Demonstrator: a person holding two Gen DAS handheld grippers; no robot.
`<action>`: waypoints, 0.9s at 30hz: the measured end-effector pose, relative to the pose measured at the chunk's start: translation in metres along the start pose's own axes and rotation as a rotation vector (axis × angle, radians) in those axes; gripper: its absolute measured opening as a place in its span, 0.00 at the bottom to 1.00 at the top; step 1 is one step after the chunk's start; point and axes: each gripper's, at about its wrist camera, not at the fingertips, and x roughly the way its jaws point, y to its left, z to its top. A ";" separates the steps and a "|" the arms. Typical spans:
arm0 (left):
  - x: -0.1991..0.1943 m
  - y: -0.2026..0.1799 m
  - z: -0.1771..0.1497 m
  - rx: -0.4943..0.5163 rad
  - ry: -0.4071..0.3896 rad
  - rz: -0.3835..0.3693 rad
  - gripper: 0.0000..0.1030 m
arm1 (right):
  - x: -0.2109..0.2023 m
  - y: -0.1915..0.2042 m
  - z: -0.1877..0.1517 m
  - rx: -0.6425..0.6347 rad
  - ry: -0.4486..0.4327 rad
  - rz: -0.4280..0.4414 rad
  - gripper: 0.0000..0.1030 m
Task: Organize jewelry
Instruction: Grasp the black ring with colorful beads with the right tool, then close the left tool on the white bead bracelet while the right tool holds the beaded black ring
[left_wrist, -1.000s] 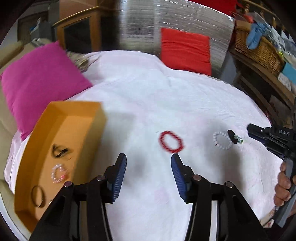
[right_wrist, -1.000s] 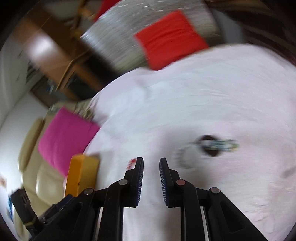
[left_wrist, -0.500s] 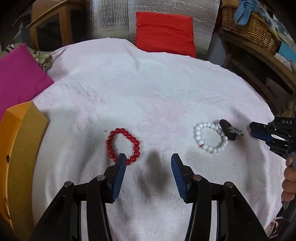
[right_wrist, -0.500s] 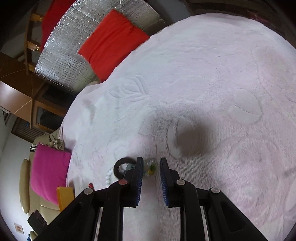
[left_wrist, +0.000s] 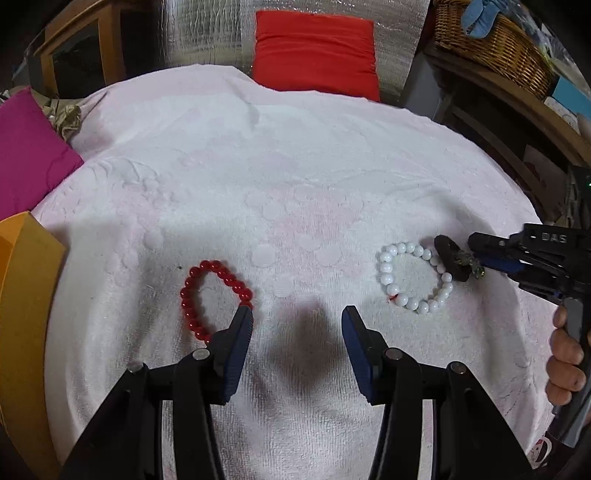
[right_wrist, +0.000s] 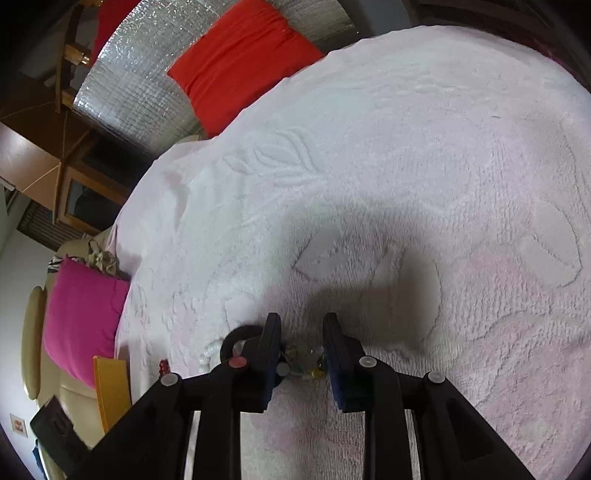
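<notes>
Right gripper is sitting low over the white towel with its jaws parted, straddling the small greenish glass-bead piece; the beads are lying between the fingers, and whether the pads are touching them I can't tell. From the left wrist view the right gripper tip is meeting that bead piece, which is running into a dark ring. The ring is touching the white bead bracelet, just left of it on the towel.

Left gripper is hovering wide, holding nothing. Its left finger is overlapping the near edge of the red bead bracelet, which is lying flat, well apart from the white one.

Orange tray is sitting at the towel's left edge, magenta cushion behind it, red cushion at the far side.
</notes>
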 end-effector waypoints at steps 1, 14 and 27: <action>0.001 0.000 0.000 0.001 0.001 0.001 0.49 | -0.001 0.000 -0.002 -0.007 0.019 0.020 0.27; 0.002 0.001 -0.001 -0.001 -0.006 0.047 0.49 | -0.013 0.057 -0.019 -0.206 -0.059 0.062 0.28; -0.001 0.008 0.000 -0.013 -0.003 0.026 0.49 | 0.024 0.072 -0.029 -0.237 -0.006 -0.100 0.16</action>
